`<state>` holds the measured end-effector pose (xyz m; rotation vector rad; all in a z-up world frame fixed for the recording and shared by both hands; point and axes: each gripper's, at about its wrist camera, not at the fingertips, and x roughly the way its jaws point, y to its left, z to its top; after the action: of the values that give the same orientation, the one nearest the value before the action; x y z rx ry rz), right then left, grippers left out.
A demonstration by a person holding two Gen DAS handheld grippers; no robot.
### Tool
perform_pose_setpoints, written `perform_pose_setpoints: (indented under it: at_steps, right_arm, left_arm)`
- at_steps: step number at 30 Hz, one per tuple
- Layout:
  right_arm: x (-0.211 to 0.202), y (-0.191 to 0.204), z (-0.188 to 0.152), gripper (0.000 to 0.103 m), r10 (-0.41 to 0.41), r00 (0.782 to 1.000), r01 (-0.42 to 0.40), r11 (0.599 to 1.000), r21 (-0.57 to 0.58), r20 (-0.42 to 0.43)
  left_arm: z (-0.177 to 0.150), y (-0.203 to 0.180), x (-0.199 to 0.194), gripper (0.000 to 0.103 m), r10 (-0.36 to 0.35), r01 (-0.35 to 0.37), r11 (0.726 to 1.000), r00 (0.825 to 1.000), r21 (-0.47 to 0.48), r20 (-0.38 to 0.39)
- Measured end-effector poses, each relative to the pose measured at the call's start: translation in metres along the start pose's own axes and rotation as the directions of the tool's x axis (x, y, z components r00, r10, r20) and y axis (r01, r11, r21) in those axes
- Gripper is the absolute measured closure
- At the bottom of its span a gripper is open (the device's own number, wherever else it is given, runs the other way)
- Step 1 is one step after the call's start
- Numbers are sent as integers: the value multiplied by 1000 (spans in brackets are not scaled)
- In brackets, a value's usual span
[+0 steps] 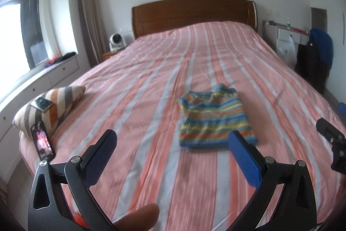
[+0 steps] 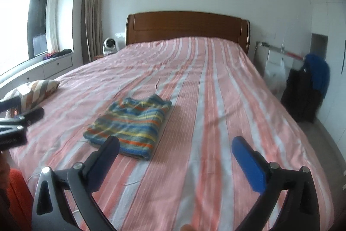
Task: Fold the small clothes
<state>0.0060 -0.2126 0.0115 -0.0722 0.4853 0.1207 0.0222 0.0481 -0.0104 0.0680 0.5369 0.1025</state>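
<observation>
Now we hold both tools above the near end of the bed (image 1: 151, 70), each tilted somewhat downward toward the mattress. Our left gripper (image 1: 173, 145) has its jaws spread wide, with nothing between them but striped bedspread; a fingertip (image 1: 138, 219) of ours shows at the bottom edge of the left wrist view. Our right gripper (image 2: 176, 149) is likewise spread wide and empty — its blue pad (image 2: 248, 163) and dark pad stand well apart over the cover.

The striped shirt (image 1: 214, 118) lies folded into a compact rectangle on the bed, flat and touched by neither tool. From the left gripper it sits ahead and toward the right-hand finger, whose blue tip overlaps the shirt's near edge in the picture, though the tool appears to be above the cloth, not on it. From the right gripper the shirt (image 2: 132, 120) sits ahead and to the left, its near corner just past the dark left-hand finger.

Each tool shows at the edge of the other's view, flanking the shirt. Left of the shirt, at the bed's edge, lies a striped cushion (image 1: 58, 105) with a phone (image 1: 43, 104) on top — another phone (image 1: 42, 141) leans against its front.
</observation>
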Motion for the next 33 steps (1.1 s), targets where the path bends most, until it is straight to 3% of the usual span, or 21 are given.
perform_pose_setpoints:
  at_steps: [3, 5, 7, 12, 16, 21, 27, 33]
  right_arm:
    - [2, 1, 0, 1, 114, 993, -113, 993, 18, -29]
    - [5, 1, 0, 1, 190, 980, -187, 981, 52, -65]
    - [4, 3, 0, 1, 184, 979, -180, 982, 52, -85]
    - [-10, 8, 8, 0, 158, 984, -154, 987, 49, -85]
    - [-12, 15, 17, 1, 218, 968, -213, 976, 52, -124]
    - [-14, 24, 9, 1, 177, 974, -179, 984, -5, -142]
    - [9, 25, -1, 1, 79, 956, -88, 996, -19, -281]
    - [-10, 32, 19, 1, 63, 970, -69, 997, -21, -234]
  left_arm:
    - [-2, 1, -5, 0, -15, 15, 1000, 1000, -19, -6]
    - [-2, -3, -9, 0, 26, -26, 1000, 1000, -1, -16]
    - [-3, -5, -15, 0, 39, -39, 999, 999, 17, -21]
    - [-2, -3, -23, 0, -25, 25, 1000, 998, 3, -62]
    - [3, -3, -32, 0, -54, 54, 998, 997, -13, -61]
    - [1, -1, -27, 0, 6, -5, 1000, 994, 12, -108]
    - [-8, 2, -14, 0, 8, -7, 1000, 977, 1, -212]
    - [-4, 5, -17, 0, 15, -17, 1000, 978, -8, -208]
